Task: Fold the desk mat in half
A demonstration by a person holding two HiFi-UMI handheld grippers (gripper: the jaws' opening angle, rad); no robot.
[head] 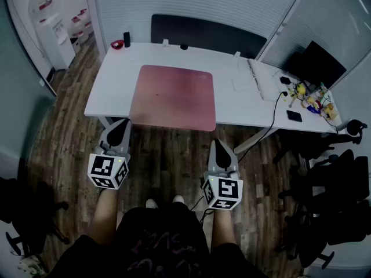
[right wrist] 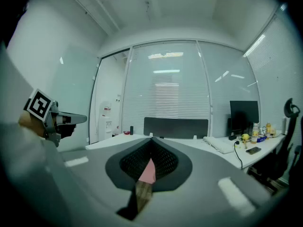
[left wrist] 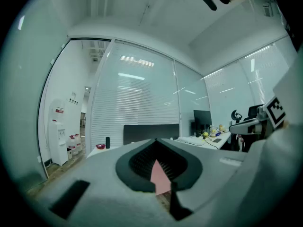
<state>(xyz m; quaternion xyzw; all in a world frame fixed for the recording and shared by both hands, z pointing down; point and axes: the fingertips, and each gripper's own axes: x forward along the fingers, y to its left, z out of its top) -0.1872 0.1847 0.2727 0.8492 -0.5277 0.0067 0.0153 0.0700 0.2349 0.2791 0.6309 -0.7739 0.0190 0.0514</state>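
The desk mat (head: pixel 172 97) looks matt and smooth. The white surface (head: pixel 237 112) is smooth with a faint sheen. The floor (head: pixel 174 155) shows wood-grain planks. The left gripper (head: pixel 123 123) and right gripper (head: pixel 213 145) look like matt grey plastic, with dark ribbed inner faces.

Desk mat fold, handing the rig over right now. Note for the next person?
Left tongs: shut, empty, in the air just short of the mat's near left corner.
Right tongs: shut, empty, short of the near right corner.
Desk mat: pink, flat and unfolded on the white desk, near edge along the desk's front edge.
Done: no fold, no grip yet.
Left: open both tongs, probably take the two near corners, carry them over to the far edge, release.
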